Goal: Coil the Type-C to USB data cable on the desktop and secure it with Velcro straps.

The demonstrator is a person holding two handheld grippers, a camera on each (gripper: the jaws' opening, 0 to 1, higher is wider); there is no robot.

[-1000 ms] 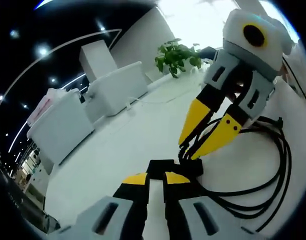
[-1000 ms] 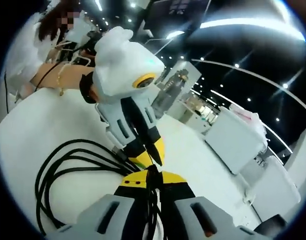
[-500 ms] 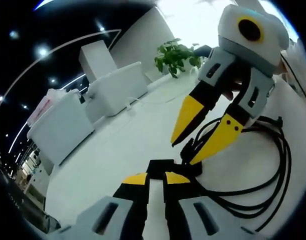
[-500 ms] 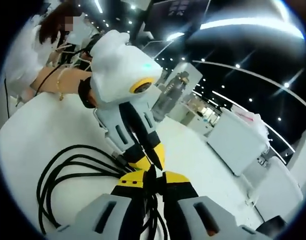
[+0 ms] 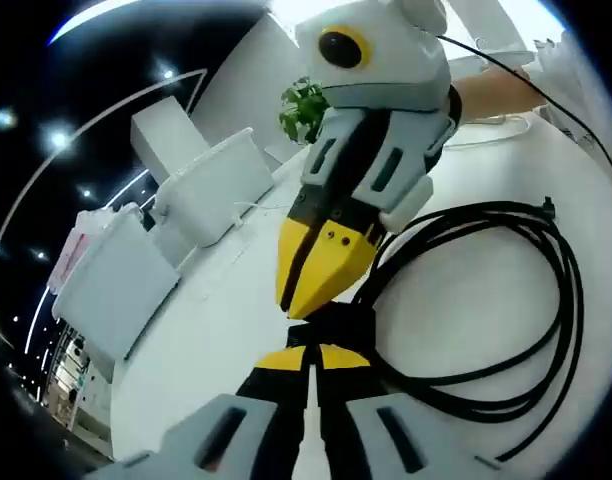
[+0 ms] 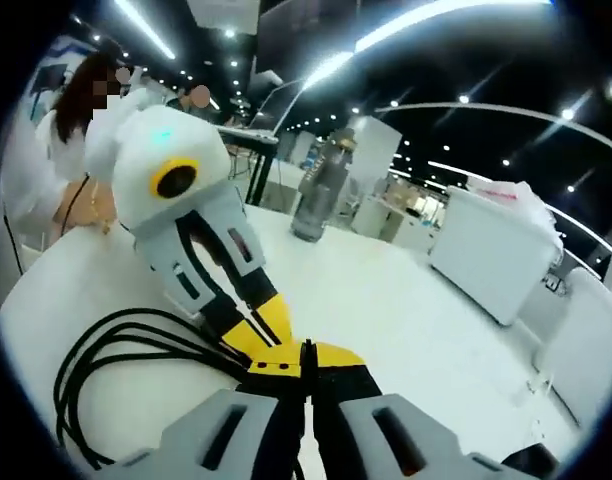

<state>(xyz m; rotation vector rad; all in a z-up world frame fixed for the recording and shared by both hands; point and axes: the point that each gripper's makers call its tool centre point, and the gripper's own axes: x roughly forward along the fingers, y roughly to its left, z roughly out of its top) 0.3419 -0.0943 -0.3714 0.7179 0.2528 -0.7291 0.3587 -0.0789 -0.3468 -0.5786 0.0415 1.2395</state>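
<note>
The black data cable (image 5: 564, 300) lies in a loose coil on the white table (image 5: 466, 300). Its strands gather at a black Velcro strap (image 5: 334, 322) just past my left gripper (image 5: 308, 358), which is shut on the strap. My right gripper (image 5: 298, 305) comes down from above, jaws together, tips touching the same strap. In the right gripper view my right gripper (image 6: 306, 358) is shut on a thin black edge of the strap. There my left gripper (image 6: 271, 342) meets it from the left, and the cable (image 6: 126, 335) loops off to the left.
White box-shaped units (image 5: 216, 185) and a green plant (image 5: 304, 105) stand beyond the table's far edge. A grey bottle (image 6: 314, 200) stands on the table (image 6: 386, 290) further back. A person (image 6: 56, 150) in white sits at the left, and a white block (image 6: 491, 250) stands at the right.
My right gripper stood open half a second ago; it has come down onto the strap and shut. Both views have shifted with the hands. The coil has stayed on the table.
</note>
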